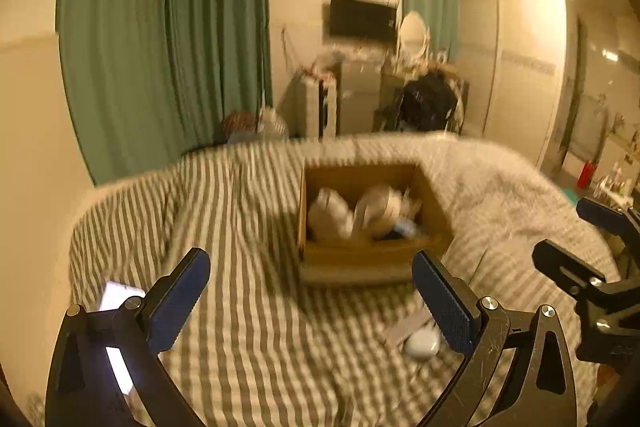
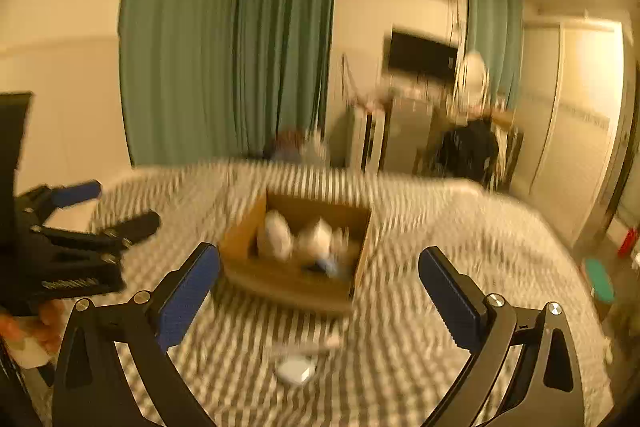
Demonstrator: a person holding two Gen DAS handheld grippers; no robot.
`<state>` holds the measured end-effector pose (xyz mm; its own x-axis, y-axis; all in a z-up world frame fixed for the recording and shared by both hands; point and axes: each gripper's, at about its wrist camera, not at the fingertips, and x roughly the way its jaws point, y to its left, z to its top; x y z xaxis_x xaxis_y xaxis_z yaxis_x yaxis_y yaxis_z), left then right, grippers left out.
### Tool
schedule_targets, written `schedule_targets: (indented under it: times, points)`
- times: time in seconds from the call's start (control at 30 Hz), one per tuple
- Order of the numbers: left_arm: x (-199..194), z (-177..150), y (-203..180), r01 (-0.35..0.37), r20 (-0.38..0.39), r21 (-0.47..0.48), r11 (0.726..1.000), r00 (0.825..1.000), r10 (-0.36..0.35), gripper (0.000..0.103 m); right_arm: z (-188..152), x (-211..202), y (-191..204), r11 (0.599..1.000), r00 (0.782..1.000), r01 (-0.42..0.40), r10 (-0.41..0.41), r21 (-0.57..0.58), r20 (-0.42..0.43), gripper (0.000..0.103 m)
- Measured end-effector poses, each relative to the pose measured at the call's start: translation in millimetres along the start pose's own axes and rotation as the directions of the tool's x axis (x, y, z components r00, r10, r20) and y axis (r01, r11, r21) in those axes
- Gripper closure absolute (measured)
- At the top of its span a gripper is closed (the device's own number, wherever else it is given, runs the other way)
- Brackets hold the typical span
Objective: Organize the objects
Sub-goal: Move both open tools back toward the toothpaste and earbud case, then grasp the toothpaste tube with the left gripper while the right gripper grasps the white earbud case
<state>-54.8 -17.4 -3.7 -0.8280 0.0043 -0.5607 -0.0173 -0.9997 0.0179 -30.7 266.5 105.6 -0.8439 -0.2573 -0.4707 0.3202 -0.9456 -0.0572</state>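
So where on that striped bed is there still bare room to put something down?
The striped bedcover lies bare left of the cardboard box, out to the lit phone. The box is crowded with pale items. In front of it lie a small white object and a flat pale thing.

Left gripper spread wide and empty, right gripper likewise, side by side, held level
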Motion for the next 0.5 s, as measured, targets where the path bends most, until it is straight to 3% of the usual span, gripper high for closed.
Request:
schedule_targets:
  times: [0.13, 0.3, 0.4, 0.5]
  points:
    - [49, -47, -5, 0.011, -0.146, -0.002, 1.0, 0.989, -0.012, 0.0, -42, 49, -4, 1.0, 0.987, 0.004, -0.001, 0.016, -0.16, 0.003]
    - [95, -85, -15, -0.015, -0.266, 0.065, 0.998, 0.964, 0.032, 0.0, -82, 105, 0, 0.999, 0.944, -0.014, 0.002, -0.034, -0.331, 0.003]
    - [109, -95, -17, -0.023, -0.298, 0.091, 0.996, 0.953, 0.049, 0.0, -100, 136, 11, 0.996, 0.901, -0.049, 0.011, -0.077, -0.433, 0.003]
    - [119, -104, -15, -0.008, -0.329, 0.119, 0.993, 0.943, 0.047, 0.0, -113, 159, 17, 0.992, 0.857, -0.068, 0.002, -0.11, -0.515, 0.017]
